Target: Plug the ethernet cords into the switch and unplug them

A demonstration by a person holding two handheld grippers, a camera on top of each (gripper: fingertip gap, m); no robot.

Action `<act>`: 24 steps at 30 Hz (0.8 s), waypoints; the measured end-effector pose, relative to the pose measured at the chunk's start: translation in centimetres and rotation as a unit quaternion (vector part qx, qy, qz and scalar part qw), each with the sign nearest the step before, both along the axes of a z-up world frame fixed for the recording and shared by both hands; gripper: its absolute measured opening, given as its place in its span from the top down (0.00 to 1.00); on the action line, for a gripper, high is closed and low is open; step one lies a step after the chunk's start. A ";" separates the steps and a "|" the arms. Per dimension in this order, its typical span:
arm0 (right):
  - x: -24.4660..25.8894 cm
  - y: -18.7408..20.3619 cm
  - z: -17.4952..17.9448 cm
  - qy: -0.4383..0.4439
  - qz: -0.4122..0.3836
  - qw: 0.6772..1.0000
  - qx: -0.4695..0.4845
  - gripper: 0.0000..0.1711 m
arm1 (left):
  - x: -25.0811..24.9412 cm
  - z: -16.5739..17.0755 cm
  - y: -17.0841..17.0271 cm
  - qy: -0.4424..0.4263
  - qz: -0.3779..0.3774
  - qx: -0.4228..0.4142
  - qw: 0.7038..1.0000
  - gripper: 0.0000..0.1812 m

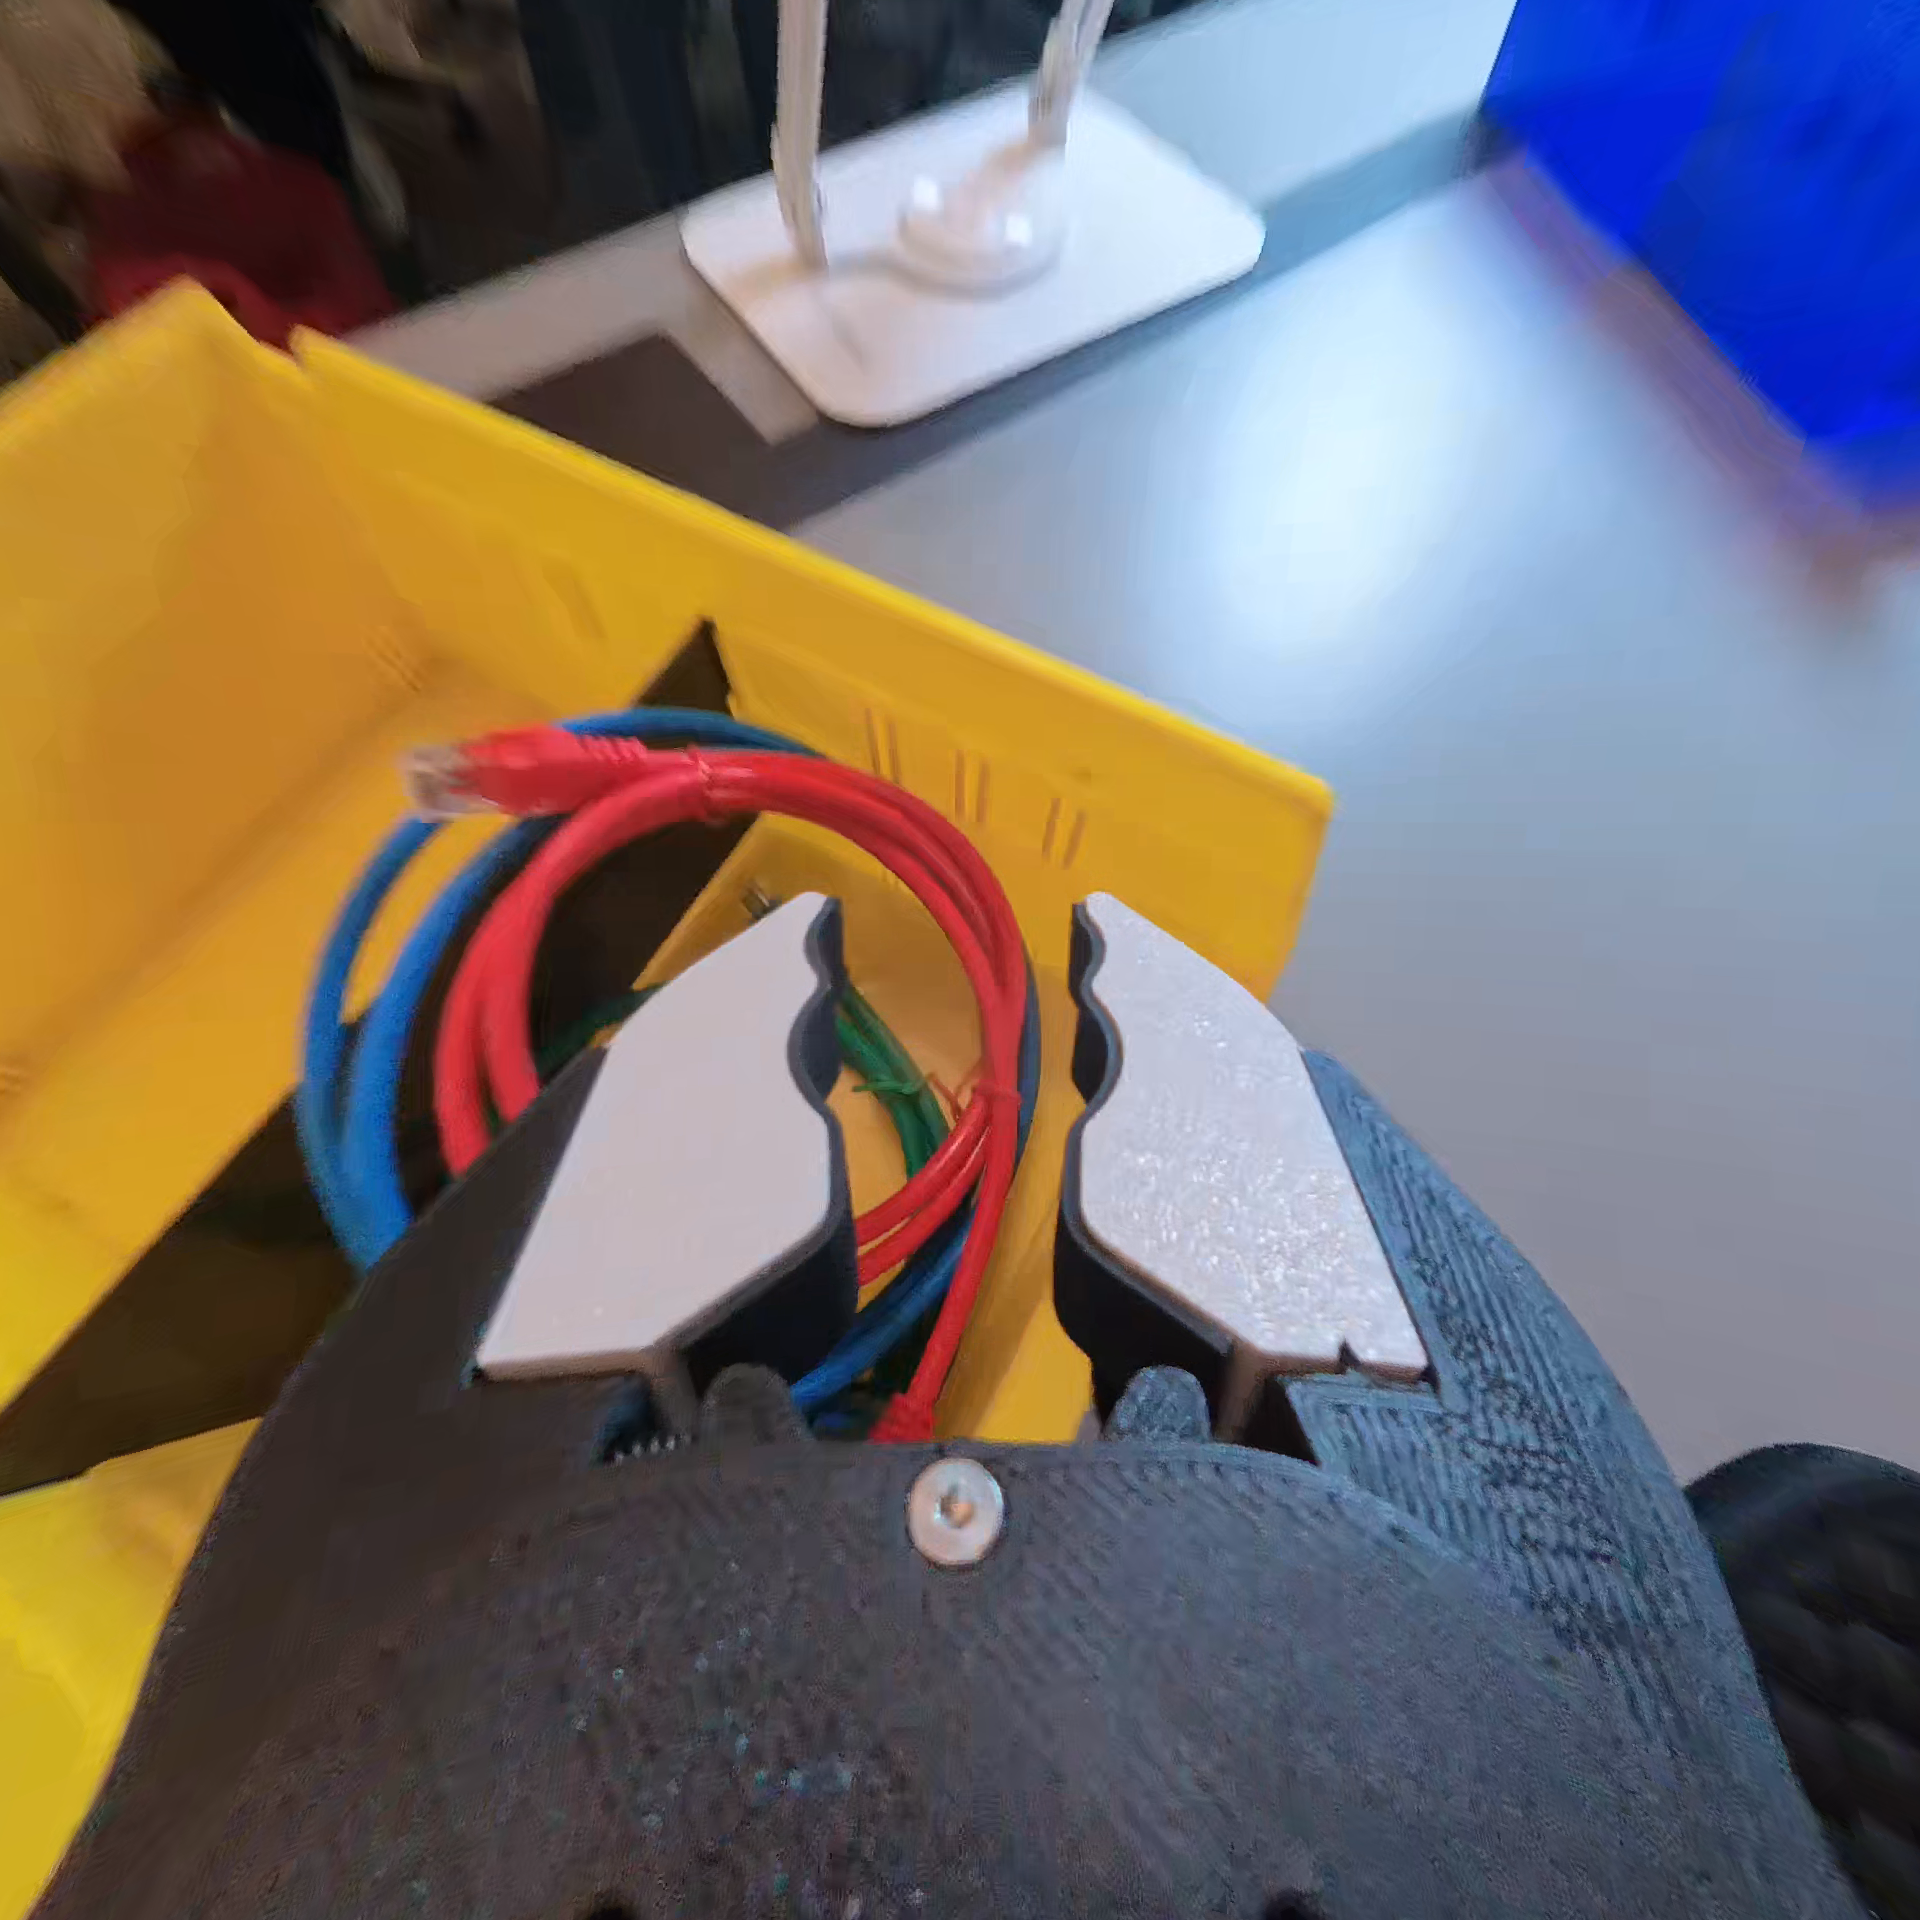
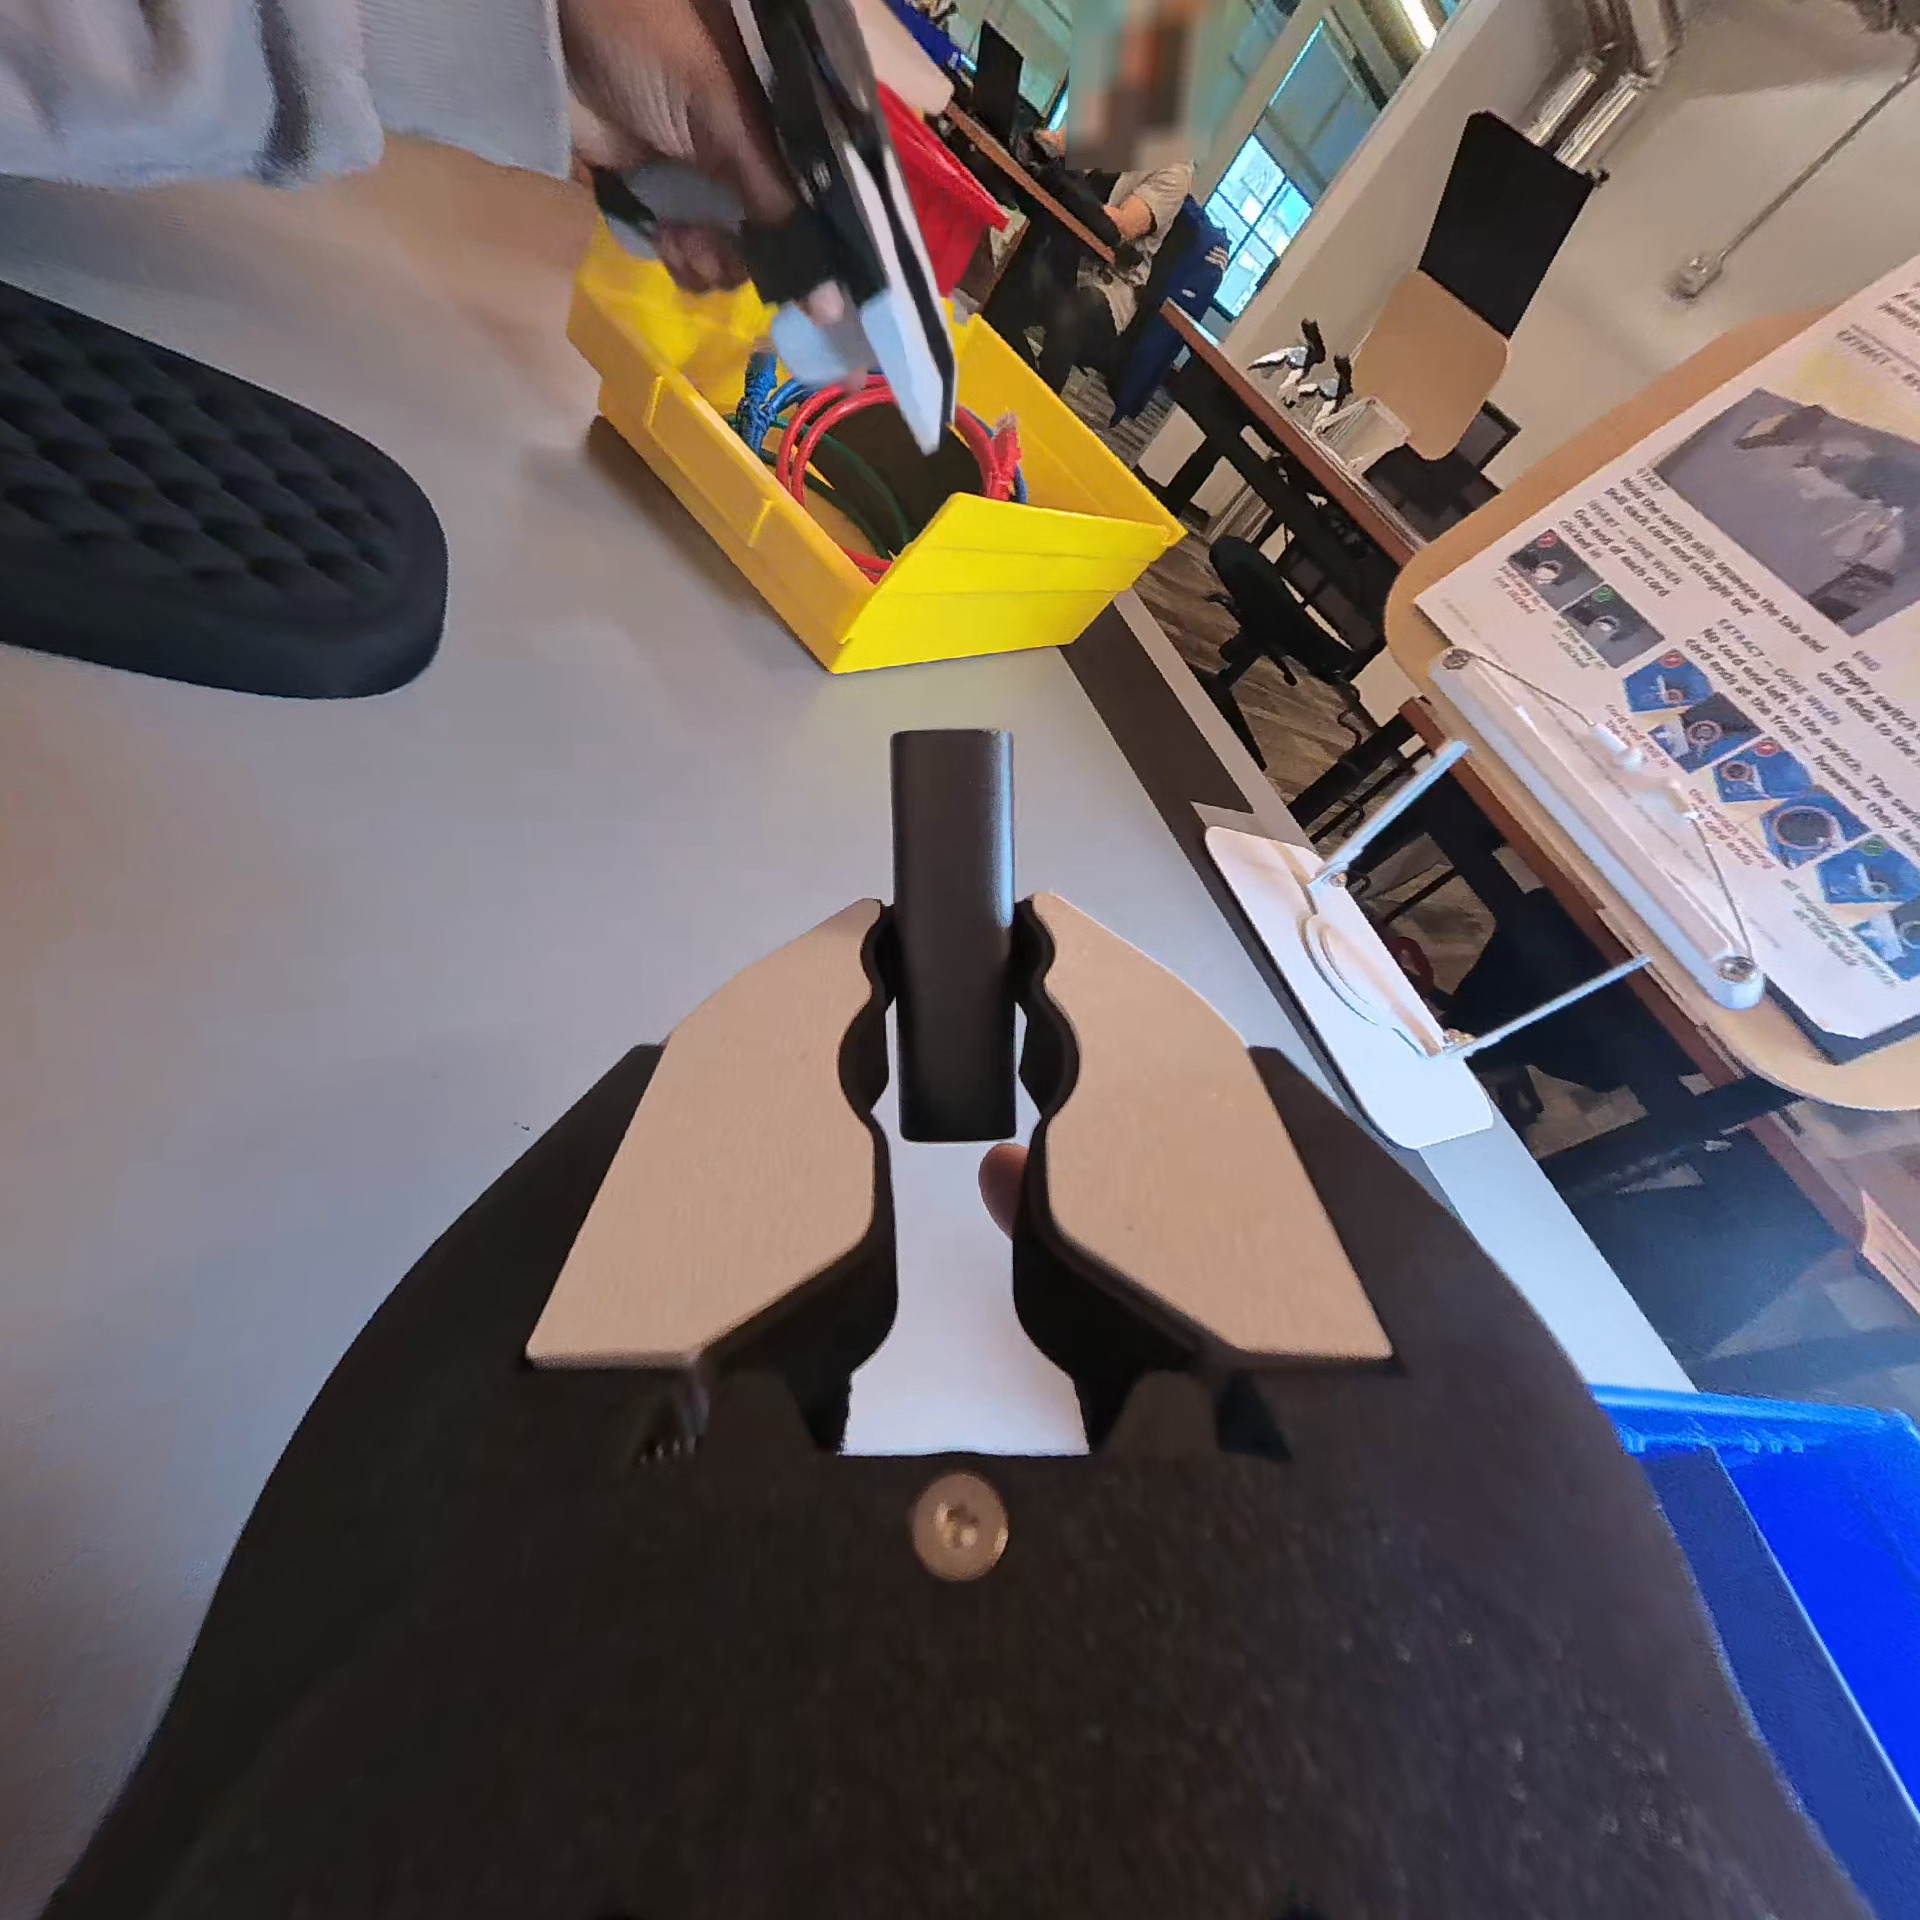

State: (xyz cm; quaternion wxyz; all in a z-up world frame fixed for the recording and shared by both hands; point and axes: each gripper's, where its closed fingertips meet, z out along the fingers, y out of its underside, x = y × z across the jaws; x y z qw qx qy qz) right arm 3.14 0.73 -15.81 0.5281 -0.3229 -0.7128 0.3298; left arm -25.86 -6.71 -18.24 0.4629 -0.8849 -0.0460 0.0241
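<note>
My left gripper (image 1: 951, 920) is open and empty. It hangs over a yellow bin (image 1: 260, 582) with its fingers just above the coiled cords. A tied red ethernet cord (image 1: 748, 790) lies on top, its clear plug (image 1: 442, 774) pointing left. A blue cord (image 1: 343, 1039) and a green cord (image 1: 883, 1070) lie under it. My right gripper (image 2: 951, 920) is shut on the black switch (image 2: 951, 810), seen end-on and held above the grey table. The right wrist view also shows the left gripper (image 2: 914, 384) over the yellow bin (image 2: 966, 592).
A white stand base (image 1: 966, 281) sits at the table's far edge; it carries a board with an instruction sheet (image 2: 1714, 727). A blue bin (image 2: 1818, 1558) is at the right. A black perforated pad (image 2: 187, 499) lies at the left. A hand and sleeve hold the left gripper. Tip to tip, the grippers are about 30 cm apart.
</note>
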 end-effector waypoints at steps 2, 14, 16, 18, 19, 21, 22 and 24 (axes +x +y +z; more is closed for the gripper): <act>0.0 -0.4 -0.2 -0.003 0.004 1.000 0.003 0.88 | -0.3 -2.5 1.0 -0.010 0.006 -0.044 0.999 0.75; 0.9 -0.7 -0.2 -0.001 0.017 1.000 0.002 0.88 | -0.7 -2.8 2.4 -0.053 -0.003 -0.069 0.996 0.87; 1.0 -0.5 -0.1 0.001 0.015 1.000 0.001 0.88 | -0.9 -0.4 1.5 -0.031 0.001 -0.045 0.999 0.88; 1.0 -0.3 0.0 0.005 0.013 1.000 0.000 0.88 | -1.0 2.0 0.3 0.003 0.000 -0.036 0.999 0.89; 0.9 -0.3 0.1 0.006 0.011 1.000 0.000 0.88 | -0.8 3.2 -0.3 0.019 -0.005 -0.034 0.999 0.89; 0.9 -0.1 0.3 0.010 0.007 1.000 0.001 0.88 | 0.5 5.3 -1.4 0.051 -0.033 -0.034 0.998 0.93; 0.9 0.0 0.3 0.011 0.005 1.000 0.003 0.88 | 1.6 6.3 -1.9 0.063 -0.055 -0.034 0.996 0.94; 0.8 0.2 0.5 0.016 -0.001 1.000 0.008 0.88 | 4.5 7.5 -2.7 0.084 -0.107 -0.053 0.989 0.97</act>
